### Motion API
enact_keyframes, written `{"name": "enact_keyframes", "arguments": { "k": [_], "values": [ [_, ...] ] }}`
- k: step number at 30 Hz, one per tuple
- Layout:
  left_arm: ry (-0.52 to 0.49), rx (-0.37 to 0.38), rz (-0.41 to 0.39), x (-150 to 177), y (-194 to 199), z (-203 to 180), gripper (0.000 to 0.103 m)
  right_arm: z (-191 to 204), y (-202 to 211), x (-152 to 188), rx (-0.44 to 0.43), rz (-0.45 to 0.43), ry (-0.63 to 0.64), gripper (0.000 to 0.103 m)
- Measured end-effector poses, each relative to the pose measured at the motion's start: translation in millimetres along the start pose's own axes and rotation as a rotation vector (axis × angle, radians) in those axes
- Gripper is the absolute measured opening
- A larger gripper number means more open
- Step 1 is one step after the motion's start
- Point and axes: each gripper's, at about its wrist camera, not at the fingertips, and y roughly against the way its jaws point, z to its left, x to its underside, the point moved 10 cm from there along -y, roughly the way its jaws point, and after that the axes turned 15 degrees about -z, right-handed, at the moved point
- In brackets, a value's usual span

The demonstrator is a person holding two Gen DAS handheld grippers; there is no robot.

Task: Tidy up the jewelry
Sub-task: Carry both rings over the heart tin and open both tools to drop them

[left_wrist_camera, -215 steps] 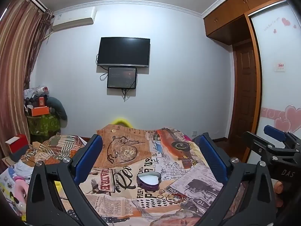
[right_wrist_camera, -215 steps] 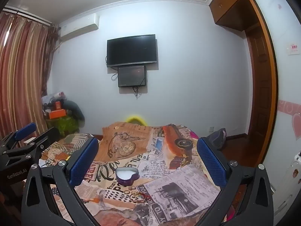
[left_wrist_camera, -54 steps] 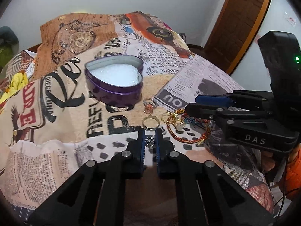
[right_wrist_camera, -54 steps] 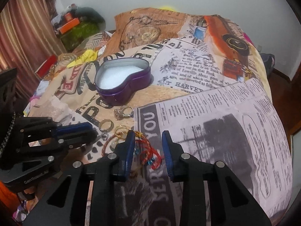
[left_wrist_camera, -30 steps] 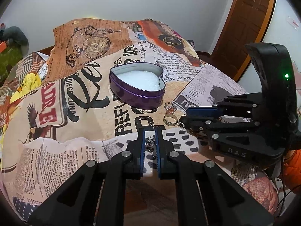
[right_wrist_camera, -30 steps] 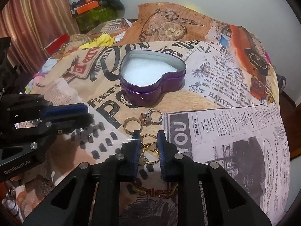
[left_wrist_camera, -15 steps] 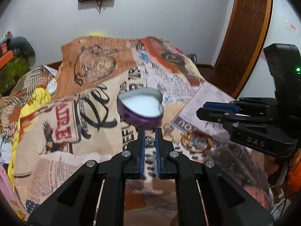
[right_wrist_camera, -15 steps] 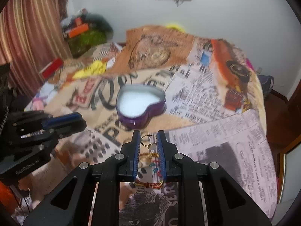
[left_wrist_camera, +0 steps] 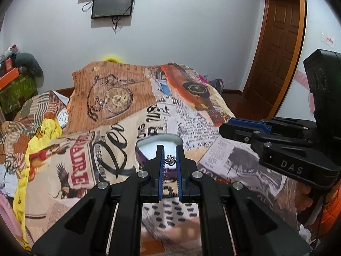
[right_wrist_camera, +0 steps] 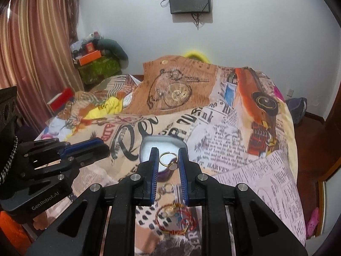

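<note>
Left claw (left_wrist_camera: 170, 156) pinches silver charm (left_wrist_camera: 170, 160); right claw (right_wrist_camera: 168, 156) pinches gold ring (right_wrist_camera: 168, 159).

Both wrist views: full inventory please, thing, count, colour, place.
heart-shaped purple tin: 1, white lining, mid-bed
gold ring: 1, held in right gripper
small silver charm: 1, held in left gripper
loose rings: about 2, on bedspread, near side of tin
red-and-gold bracelets: a tangle, nearest edge
printed bedspread: 1, newspaper pattern
wall screens: 2, black
wooden door: 1, brown
left gripper: black, blue pads
right gripper: same
</note>
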Motion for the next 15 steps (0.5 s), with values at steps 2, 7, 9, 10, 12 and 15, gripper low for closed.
{"name": "enact_keyframes", "arguments": {
  "k": [2, 7, 9, 10, 12, 15],
  "values": [
    [0.004, -0.001, -0.008, -3.1, -4.3, 1.6, 0.009, -1.1, -4.9, -1.9, -0.003, -0.005, -0.002, 0.016],
    [0.017, -0.006, 0.006, 0.2, -23.8, 6.4, 0.009, -5.3, -21.5, 2.9, -0.010, 0.009, -0.009, 0.016],
    [0.022, -0.008, 0.016, 3.0, -31.7, 8.8, 0.009, -8.0, -29.4, 5.7, -0.014, 0.020, -0.014, 0.016],
    [0.025, -0.010, 0.023, 4.9, -37.1, 10.7, 0.009, -9.2, -33.8, 6.7, -0.014, 0.024, -0.016, 0.016],
    [0.027, -0.014, 0.033, 7.9, -44.7, 13.5, 0.009, -10.7, -42.0, 8.9, -0.020, 0.033, -0.020, 0.016],
    [0.027, -0.021, 0.047, 11.8, -56.4, 18.6, 0.009, -12.8, -52.4, 11.6, -0.028, 0.047, -0.025, 0.016]
  ]
}}
